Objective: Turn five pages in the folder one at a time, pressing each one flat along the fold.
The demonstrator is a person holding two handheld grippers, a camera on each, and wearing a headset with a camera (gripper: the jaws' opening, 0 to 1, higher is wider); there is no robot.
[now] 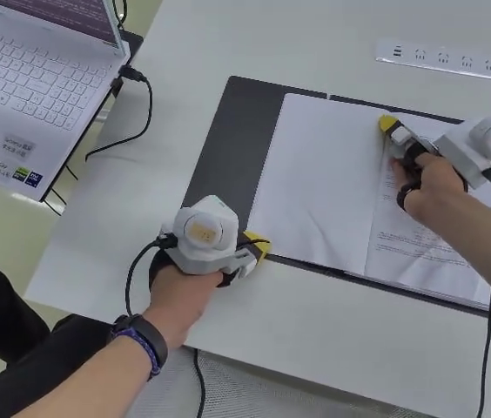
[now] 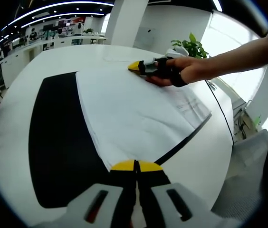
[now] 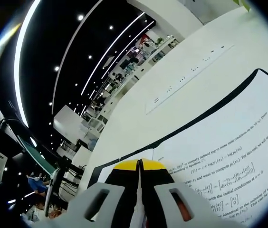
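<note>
Folder (image 1: 228,148) is lying open mid-frame; I'm pressing the fold's upper end with my closed right gripper (image 1: 391,126), closed left gripper (image 1: 258,248) steadying the lower edge. Dragging crooked is risking wrinkling the page (image 1: 324,174).

left hand-held gripper (image 1: 260,247): jaws closed, near body | right hand-held gripper (image 1: 389,125): jaws closed, reached forward

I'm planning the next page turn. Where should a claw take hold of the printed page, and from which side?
Probably its free outer edge near the lower right corner, coming in from the right. The printed page lies flat and is bound along the fold, so only the outer edge can lift. The right claw, shut, sits at the fold's top and would have to shift over.
</note>
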